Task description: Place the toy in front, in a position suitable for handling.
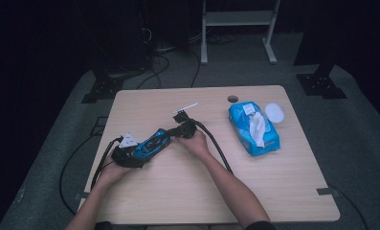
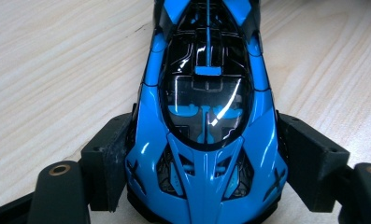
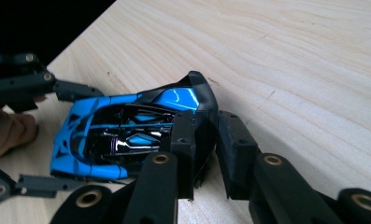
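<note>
High view is looking forward and down from above the person's side, taking in the whole table (image 1: 273,191) | left gripper view is sitting very close, facing along the blue toy car (image 2: 206,135) | right gripper view is looking close from the car's opposite end | all three are sharing that car

No readable text, brand, number or sign is showing anywhere. The glossy blue-and-black toy car (image 2: 206,116) is carrying only painted panel lines, no lettering. The blue plastic wipes packet (image 1: 252,127), lying at about three o'clock from the car, is showing a small white label near its far end, but any print on it is coming out too small and blurred to read.
</note>
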Tool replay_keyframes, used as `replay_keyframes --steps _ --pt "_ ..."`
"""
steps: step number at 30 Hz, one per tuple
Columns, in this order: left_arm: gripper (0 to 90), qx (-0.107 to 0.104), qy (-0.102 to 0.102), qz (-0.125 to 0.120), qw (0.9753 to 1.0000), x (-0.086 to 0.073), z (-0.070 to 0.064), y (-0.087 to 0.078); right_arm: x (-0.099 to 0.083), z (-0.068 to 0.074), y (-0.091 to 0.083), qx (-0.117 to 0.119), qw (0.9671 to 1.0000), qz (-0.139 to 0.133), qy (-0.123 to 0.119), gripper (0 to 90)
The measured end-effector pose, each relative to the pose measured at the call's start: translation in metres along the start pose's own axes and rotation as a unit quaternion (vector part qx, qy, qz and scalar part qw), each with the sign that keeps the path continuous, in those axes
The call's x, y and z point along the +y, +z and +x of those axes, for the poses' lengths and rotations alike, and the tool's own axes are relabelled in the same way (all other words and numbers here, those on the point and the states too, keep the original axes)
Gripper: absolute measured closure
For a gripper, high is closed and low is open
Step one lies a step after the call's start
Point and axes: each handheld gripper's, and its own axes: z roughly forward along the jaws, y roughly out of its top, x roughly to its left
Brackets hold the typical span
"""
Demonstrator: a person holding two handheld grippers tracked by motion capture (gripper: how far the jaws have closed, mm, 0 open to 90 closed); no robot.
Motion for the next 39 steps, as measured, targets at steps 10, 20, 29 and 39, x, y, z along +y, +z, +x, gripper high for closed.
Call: replay_keyframes --steps 10,20,29,39 --pt "24.9 0.002 0.012 -0.005 0.9999 0.0 -0.002 0.0 -0.001 -0.003 -0.004 0.013 0.9997 -0.006 0.019 78.8" --pt "25.2 0.008 0.023 -0.011 0.9997 0.003 -0.005 -0.004 0.001 0.0 -0.013 0.019 0.9995 -0.015 0.018 79.6" --pt "25.3 0.01 0.041 -0.021 0.9989 0.017 -0.015 -0.013 0.002 0.009 -0.034 0.012 0.9996 -0.026 0.007 79.5" --pt "25.4 -0.008 0.086 -0.036 0.9956 0.046 -0.044 -0.014 -0.01 0.013 -0.088 -0.003 0.9989 -0.048 -0.005 79.5"
